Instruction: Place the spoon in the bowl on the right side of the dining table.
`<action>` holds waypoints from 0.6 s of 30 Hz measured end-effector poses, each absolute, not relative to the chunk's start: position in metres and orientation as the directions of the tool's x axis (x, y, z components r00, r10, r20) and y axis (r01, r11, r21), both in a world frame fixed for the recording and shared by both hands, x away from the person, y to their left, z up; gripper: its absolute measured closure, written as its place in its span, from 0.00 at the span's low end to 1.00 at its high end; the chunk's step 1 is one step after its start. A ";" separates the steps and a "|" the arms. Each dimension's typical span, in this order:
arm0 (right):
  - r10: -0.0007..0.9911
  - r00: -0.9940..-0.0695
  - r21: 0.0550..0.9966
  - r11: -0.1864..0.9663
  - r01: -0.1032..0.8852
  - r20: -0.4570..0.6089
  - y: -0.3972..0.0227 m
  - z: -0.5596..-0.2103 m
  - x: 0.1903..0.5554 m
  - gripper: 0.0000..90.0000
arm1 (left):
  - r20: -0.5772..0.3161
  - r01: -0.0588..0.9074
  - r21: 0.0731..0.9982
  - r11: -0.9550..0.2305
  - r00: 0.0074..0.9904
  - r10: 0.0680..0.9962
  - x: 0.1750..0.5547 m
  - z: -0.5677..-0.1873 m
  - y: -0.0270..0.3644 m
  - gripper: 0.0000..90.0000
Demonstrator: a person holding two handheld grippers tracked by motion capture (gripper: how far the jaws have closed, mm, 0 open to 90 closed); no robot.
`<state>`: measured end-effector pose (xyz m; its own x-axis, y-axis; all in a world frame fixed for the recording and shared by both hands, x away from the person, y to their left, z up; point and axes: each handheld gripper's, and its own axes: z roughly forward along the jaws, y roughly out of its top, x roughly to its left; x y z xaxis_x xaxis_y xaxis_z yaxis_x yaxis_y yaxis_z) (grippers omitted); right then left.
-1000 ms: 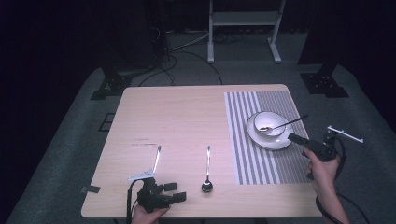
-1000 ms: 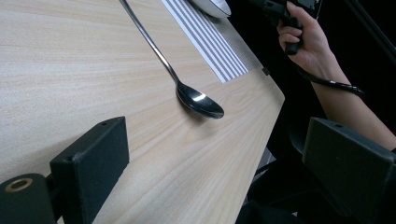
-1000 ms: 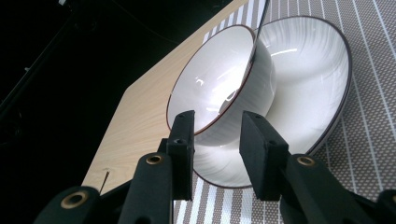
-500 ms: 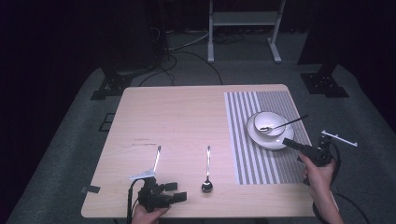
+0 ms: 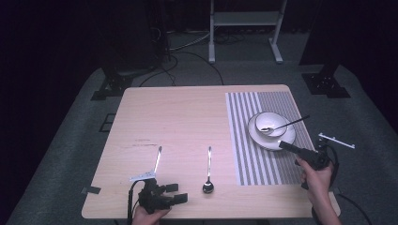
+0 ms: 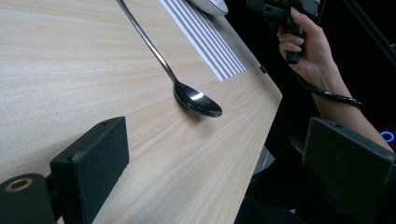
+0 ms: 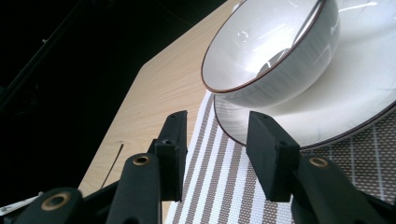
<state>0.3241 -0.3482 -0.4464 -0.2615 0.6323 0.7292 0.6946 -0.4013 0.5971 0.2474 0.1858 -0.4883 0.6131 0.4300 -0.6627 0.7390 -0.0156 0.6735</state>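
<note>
Nearby, white bowl w/ dark rim, on plate, right hand-held gripper jaws just opening, nothing between

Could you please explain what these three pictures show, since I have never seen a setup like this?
A person sits at a wooden table and holds a hand-held gripper in each hand; there is no robot arm. The high view looks down from above. The other two pictures come from small cameras riding on the grippers, looking along their black jaws.

The left gripper rests at the near edge, jaws open and empty, pointing toward a spoon lying on the bare wood. A fork lies beside it.

The right gripper reaches toward a white bowl standing on a plate on a striped mat. Another spoon rests in the bowl. Its jaws have just been opening and hold nothing.
</note>
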 end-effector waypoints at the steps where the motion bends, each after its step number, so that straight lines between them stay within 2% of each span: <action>1: 0.632 -0.264 0.598 -0.399 0.695 0.728 -0.347 -0.446 0.323 0.63 | -0.664 0.740 0.673 -0.013 0.612 0.430 0.247 -0.488 0.186 0.06; 18: 0.623 -0.305 0.610 -0.360 0.706 0.721 -0.332 -0.445 0.317 0.57 | -0.665 0.738 0.674 -0.003 0.609 0.432 0.247 -0.487 0.189 0.06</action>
<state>0.3174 -0.3324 -0.4449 -0.3050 0.6227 0.7206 0.7057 -0.3603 0.6100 0.2472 0.1891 -0.4875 0.6094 0.4315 -0.6652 0.7383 -0.0030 0.6744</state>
